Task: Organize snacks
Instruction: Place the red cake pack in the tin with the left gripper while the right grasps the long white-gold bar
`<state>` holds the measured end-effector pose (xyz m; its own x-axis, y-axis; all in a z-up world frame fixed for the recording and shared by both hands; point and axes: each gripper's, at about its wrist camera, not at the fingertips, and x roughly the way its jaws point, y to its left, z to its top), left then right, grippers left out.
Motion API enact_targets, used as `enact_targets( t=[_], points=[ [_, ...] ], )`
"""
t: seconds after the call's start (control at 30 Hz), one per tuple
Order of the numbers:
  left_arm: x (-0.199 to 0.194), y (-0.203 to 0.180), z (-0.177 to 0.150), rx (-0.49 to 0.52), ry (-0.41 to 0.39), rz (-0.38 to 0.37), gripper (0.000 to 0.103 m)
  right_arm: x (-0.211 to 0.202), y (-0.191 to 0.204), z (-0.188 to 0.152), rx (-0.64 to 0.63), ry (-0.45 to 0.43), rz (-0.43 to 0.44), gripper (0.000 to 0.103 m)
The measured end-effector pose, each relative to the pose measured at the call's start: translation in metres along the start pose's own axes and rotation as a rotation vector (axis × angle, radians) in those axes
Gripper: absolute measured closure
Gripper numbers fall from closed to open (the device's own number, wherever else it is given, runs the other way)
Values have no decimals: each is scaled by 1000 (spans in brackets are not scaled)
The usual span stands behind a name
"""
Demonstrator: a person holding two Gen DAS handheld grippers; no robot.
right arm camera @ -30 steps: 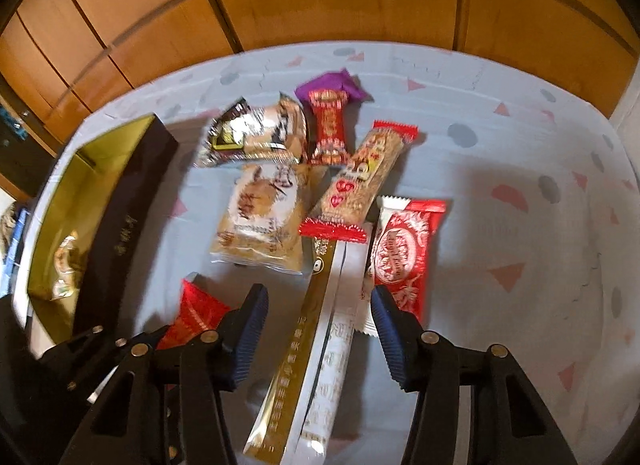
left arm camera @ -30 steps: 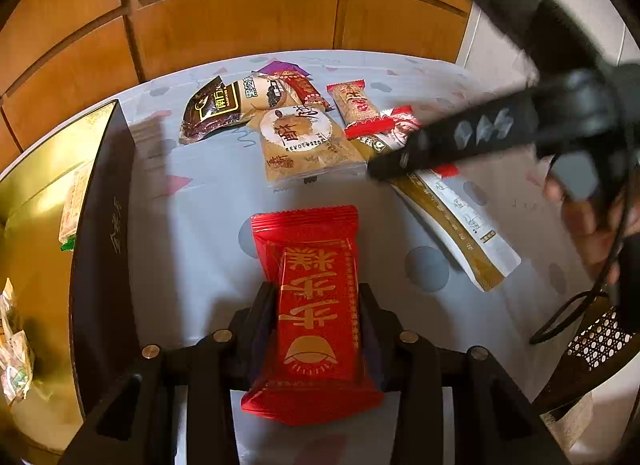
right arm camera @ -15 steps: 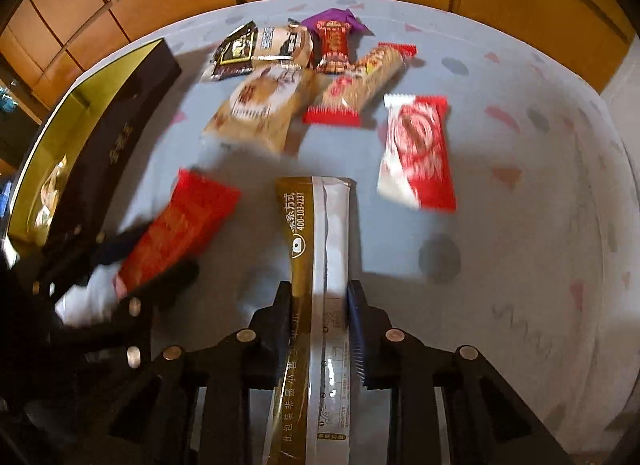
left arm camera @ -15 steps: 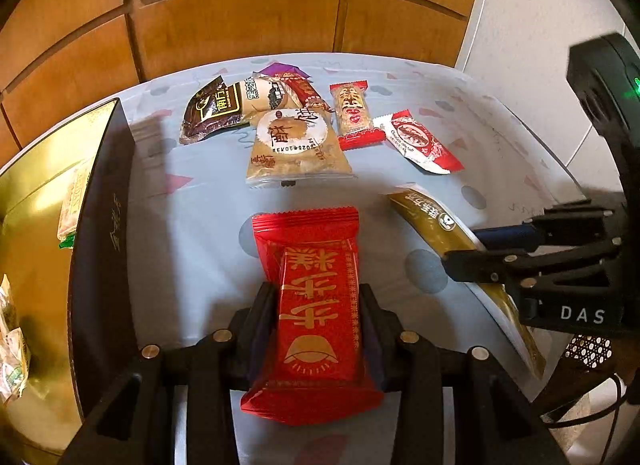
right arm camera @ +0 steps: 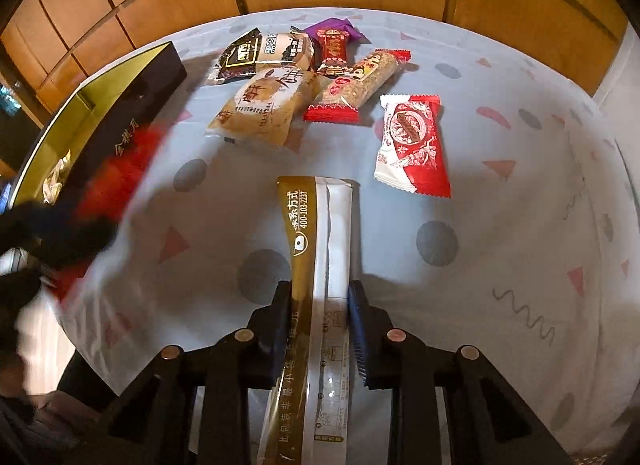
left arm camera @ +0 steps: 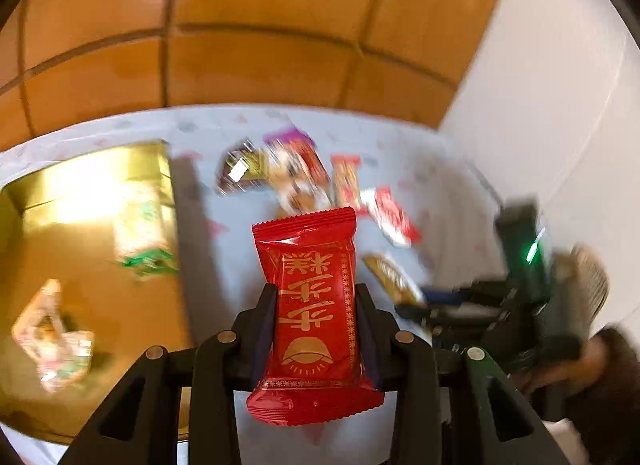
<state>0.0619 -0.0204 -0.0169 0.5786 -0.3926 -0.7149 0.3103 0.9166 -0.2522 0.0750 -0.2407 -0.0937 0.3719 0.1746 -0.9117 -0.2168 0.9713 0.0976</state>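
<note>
Left claw (left arm camera: 316, 317) pinches a red snack packet (left arm camera: 314, 317) by its sides, lifted above the tabletop (left arm camera: 240, 249) beside a gold-lined box (left arm camera: 92, 225) that already holds wrapped sweets. Right claw (right arm camera: 318, 319) grips a long gold-and-white sachet (right arm camera: 316, 285) across its width, the far end pointing at the remaining snacks: a tan biscuit pack (right arm camera: 266, 107), a cereal bar (right arm camera: 360, 83) and a red-and-white wafer (right arm camera: 412, 141) lying apart to the right.
</note>
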Motion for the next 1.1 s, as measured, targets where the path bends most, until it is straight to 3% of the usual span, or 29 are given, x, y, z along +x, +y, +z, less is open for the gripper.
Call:
enact_targets(
  t=[0.1,0.33,0.63,0.8,0.9,1.1],
  points=[
    [-18,30,14,-84,-31,48,65,0,0,0,-2,-6,2,75],
    [-11,127,40,-316,21,181,65,-6,-4,-7,4,-27,6,73],
    [47,190,72,-363,111,297,62,-7,-1,-7,2,-33,-6,72],
    [30,191,69,-411,64,283,59,-6,1,-6,-2,-35,-15,72],
    [13,180,57,-402,44,333,59,-5,2,-6,-7,-37,-23,72],
    [-16,143,27,-304,-9,377,59,-5,4,-7,-17,-54,-44,71]
  ],
)
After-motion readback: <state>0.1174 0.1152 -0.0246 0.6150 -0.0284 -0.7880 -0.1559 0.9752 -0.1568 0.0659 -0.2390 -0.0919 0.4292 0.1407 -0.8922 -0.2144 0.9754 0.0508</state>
